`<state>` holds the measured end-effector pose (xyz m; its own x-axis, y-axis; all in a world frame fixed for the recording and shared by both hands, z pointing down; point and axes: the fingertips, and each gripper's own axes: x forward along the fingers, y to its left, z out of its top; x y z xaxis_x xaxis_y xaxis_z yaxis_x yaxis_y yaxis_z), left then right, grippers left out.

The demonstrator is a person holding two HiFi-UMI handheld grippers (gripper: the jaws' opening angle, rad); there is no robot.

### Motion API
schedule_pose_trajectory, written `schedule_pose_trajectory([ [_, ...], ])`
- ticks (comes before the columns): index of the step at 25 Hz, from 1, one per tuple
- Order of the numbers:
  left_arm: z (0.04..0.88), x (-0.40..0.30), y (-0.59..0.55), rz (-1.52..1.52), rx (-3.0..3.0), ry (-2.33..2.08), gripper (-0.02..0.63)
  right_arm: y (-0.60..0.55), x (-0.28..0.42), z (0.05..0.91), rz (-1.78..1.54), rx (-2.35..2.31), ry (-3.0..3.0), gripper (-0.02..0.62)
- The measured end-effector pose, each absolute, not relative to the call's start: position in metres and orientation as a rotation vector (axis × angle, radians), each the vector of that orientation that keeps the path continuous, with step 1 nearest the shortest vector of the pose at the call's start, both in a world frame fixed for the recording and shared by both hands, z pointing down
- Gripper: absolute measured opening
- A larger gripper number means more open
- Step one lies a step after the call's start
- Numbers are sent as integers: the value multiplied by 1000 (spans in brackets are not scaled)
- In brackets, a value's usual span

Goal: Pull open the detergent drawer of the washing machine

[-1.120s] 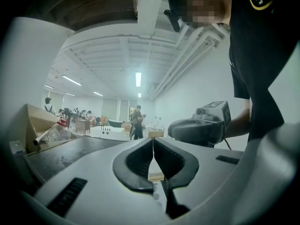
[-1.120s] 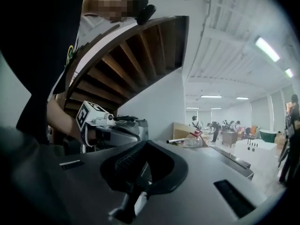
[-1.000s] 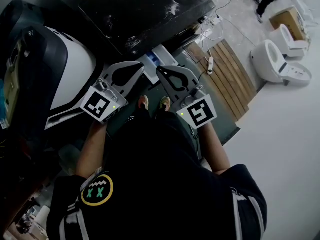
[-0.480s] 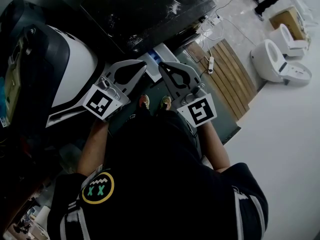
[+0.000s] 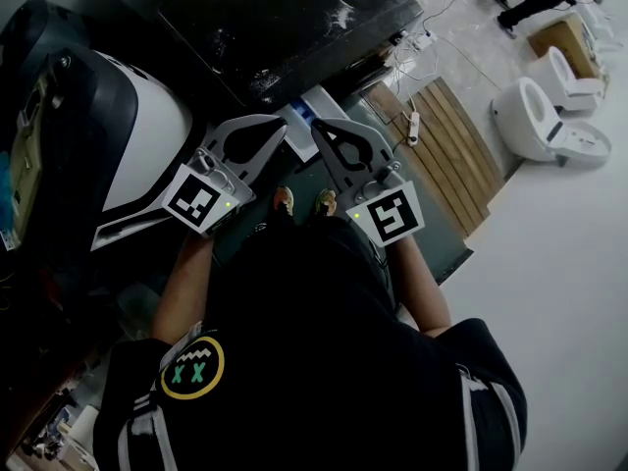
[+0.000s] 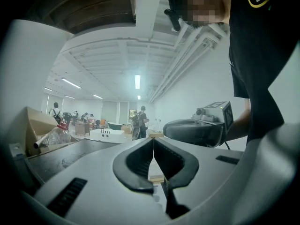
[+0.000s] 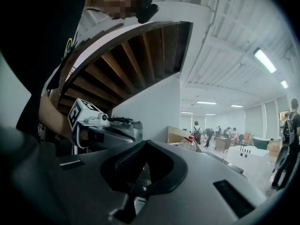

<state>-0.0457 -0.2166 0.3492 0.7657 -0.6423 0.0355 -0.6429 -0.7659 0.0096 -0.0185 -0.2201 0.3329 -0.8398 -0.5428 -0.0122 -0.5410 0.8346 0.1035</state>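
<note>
Left gripper: closed together on nothing, held level, side by side with the right one.
Right gripper: likewise pressed together, empty, level.
Drawer: white with blue inside, just past both tips and between them, seemingly sticking out from the washer.
Washer: dark-topped, straight beyond the tips.
Pallet: wooden, off to the right gripper's right.
</note>
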Motion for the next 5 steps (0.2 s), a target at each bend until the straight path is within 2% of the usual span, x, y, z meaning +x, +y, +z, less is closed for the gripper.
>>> schedule_pose_trajectory([
  [5,354,-53,-221,69,2975,-1086,23,-223,-18,332,-167,886,-2988,20],
])
